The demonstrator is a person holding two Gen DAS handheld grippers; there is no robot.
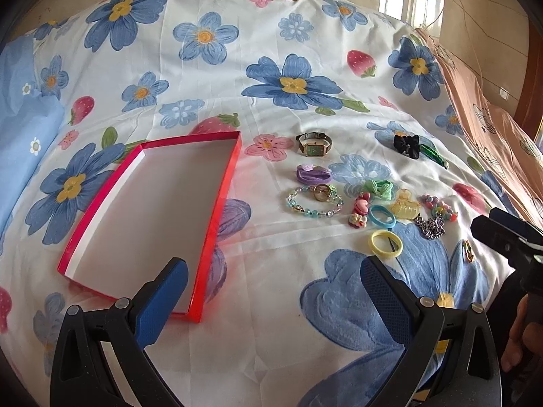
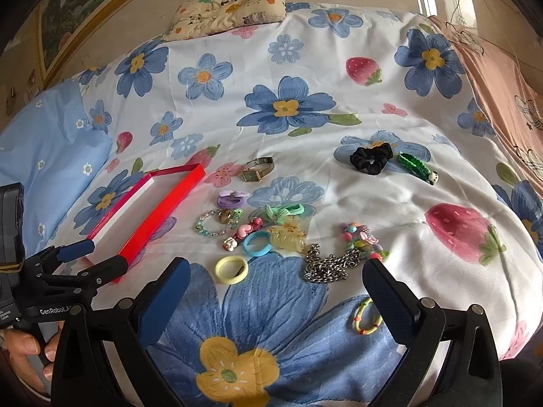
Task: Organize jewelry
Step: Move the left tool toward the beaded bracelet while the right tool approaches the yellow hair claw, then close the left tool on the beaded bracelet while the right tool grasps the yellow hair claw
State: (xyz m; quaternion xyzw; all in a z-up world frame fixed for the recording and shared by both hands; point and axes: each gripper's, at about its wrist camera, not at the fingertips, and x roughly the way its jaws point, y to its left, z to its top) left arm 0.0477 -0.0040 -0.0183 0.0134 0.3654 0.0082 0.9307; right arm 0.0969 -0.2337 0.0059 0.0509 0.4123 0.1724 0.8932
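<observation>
Left wrist view, left gripper [image 1: 273, 273] jaws spread above red box [image 1: 217, 217], right gripper [image 2: 275, 276] jaws spread over jewelry

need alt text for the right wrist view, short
Open right tongs hover over a flower-print bedspread scattered with jewelry and hair ties: a silver chain, yellow ring tie, blue ring tie, black scrunchie and a watch. An empty red tray lies at left, with the left tongs open near it.
</observation>
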